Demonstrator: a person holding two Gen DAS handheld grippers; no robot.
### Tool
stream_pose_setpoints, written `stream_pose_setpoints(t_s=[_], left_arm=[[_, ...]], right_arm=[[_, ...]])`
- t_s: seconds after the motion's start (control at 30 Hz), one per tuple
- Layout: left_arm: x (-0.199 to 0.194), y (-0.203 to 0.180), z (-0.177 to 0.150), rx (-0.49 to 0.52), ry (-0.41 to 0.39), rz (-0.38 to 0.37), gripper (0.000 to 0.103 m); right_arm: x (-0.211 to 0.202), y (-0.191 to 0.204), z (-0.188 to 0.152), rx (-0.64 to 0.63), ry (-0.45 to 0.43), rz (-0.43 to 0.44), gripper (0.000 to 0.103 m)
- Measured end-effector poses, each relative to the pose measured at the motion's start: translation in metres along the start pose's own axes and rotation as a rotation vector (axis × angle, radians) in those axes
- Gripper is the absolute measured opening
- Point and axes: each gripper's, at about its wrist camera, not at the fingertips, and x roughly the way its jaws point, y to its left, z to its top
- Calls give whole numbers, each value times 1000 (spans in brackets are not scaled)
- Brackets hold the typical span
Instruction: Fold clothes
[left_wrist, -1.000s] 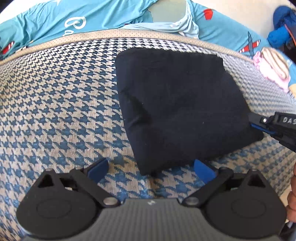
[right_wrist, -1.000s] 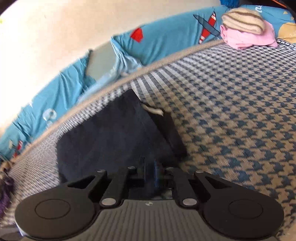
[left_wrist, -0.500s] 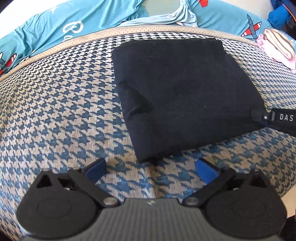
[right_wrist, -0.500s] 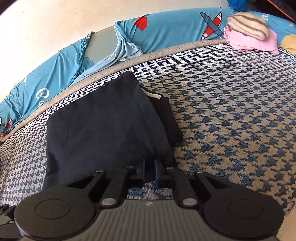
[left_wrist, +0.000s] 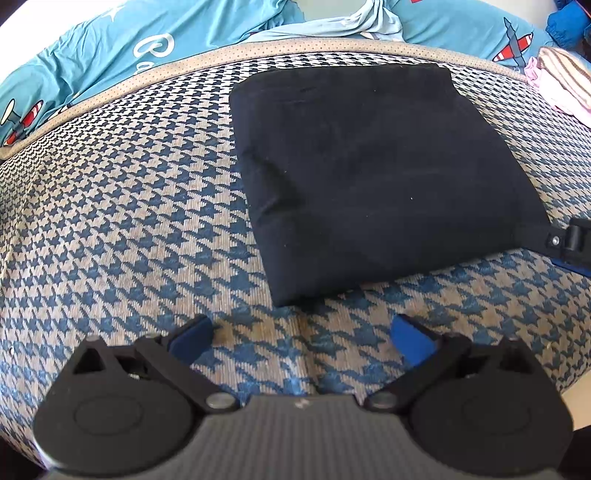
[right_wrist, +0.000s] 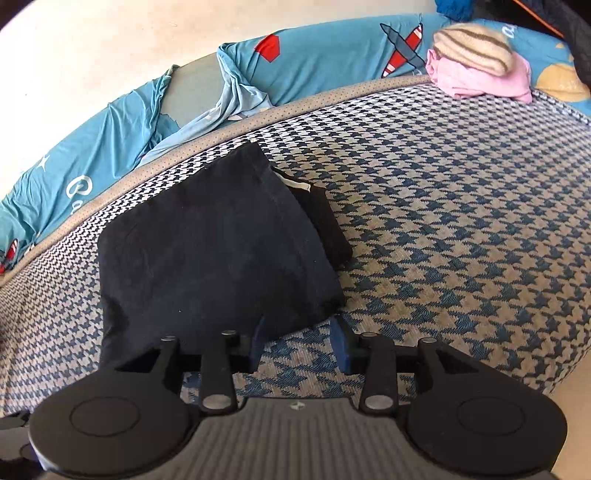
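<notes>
Houndstooth mattress (left_wrist: 110, 229) carries folded dark garment (left_wrist: 369, 173), lying toward its far edge, right of middle. Pink and striped folded pile (right_wrist: 480, 62) at far right corner. Left gripper (left_wrist: 301, 334) wide open, empty, short of garment's near corner. Right gripper (right_wrist: 301, 341) parted, at near right edge, holding nothing. Fabric looks soft, light, floppy; grab stacked corners, layers may slide.

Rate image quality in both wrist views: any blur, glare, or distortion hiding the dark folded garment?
Left wrist: sharp, strong fisheye bowing; the dark folded garment is underexposed, its folds barely readable. Right wrist: also sharp, and the garment's layered edge shows; the wall looks washed out. No motion blur in either.
</notes>
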Motion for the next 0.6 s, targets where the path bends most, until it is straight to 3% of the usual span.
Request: stream_pose_setpoints(t_s=[0.27, 0.6], left_arm=[[0, 1, -2, 8, -10, -4, 103], [-2, 1, -8, 30, -24, -22, 103]], right_arm=[[4, 11, 1, 43, 31, 2, 54], [10, 15, -1, 31, 38, -16, 56]])
